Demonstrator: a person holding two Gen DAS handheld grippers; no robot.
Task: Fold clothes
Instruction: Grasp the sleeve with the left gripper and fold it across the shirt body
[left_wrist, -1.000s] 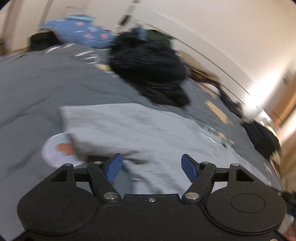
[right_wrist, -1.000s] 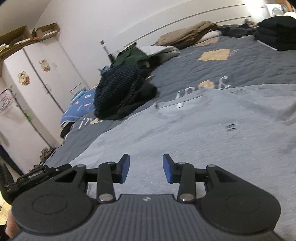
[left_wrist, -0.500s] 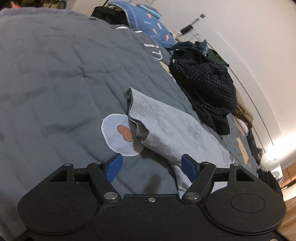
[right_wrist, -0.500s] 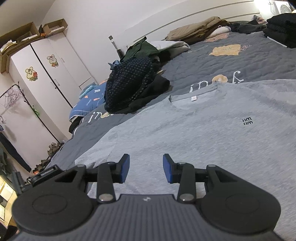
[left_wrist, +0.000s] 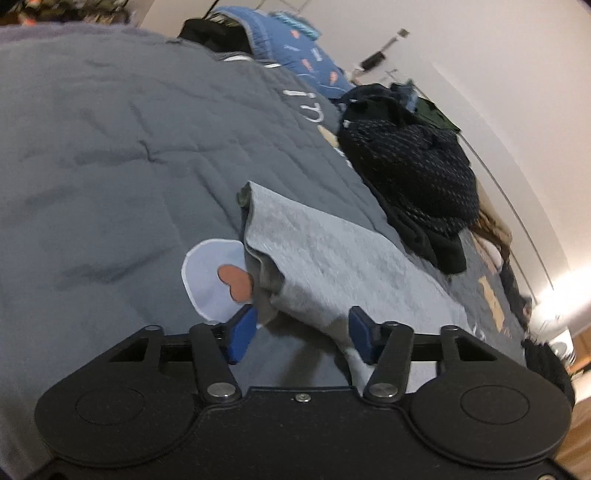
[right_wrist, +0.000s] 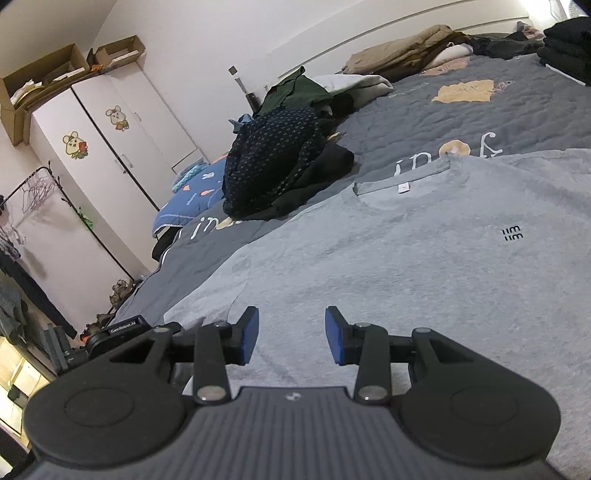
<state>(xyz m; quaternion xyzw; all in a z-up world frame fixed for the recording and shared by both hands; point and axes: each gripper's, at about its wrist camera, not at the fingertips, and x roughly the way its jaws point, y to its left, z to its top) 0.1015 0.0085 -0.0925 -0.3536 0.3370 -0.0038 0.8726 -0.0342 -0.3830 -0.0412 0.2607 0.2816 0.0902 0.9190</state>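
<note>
A light grey T-shirt (right_wrist: 424, 251) lies spread on the dark grey quilt (right_wrist: 517, 122), collar away from me, with a small black logo (right_wrist: 511, 233) on the chest. In the left wrist view its sleeve (left_wrist: 306, 254) lies rumpled on the quilt (left_wrist: 110, 155), the cuff turned under. My left gripper (left_wrist: 301, 334) is open, its blue fingertips just short of the sleeve's near edge. My right gripper (right_wrist: 291, 334) is open and empty, low over the shirt's body. The left gripper's body (right_wrist: 122, 326) shows at the shirt's left edge.
A heap of dark clothes (right_wrist: 280, 166) lies beyond the shirt and shows in the left wrist view (left_wrist: 413, 166). A blue patterned pillow (right_wrist: 192, 195) lies at the bed's left. Folded black clothes (right_wrist: 565, 48) and tan bedding (right_wrist: 406, 55) sit at the far side. White wardrobes (right_wrist: 92, 155) stand on the left.
My left gripper swung round from over the shirt's body to the sleeve end and came closer to it. My right gripper stayed open and drew back slightly over the shirt.
</note>
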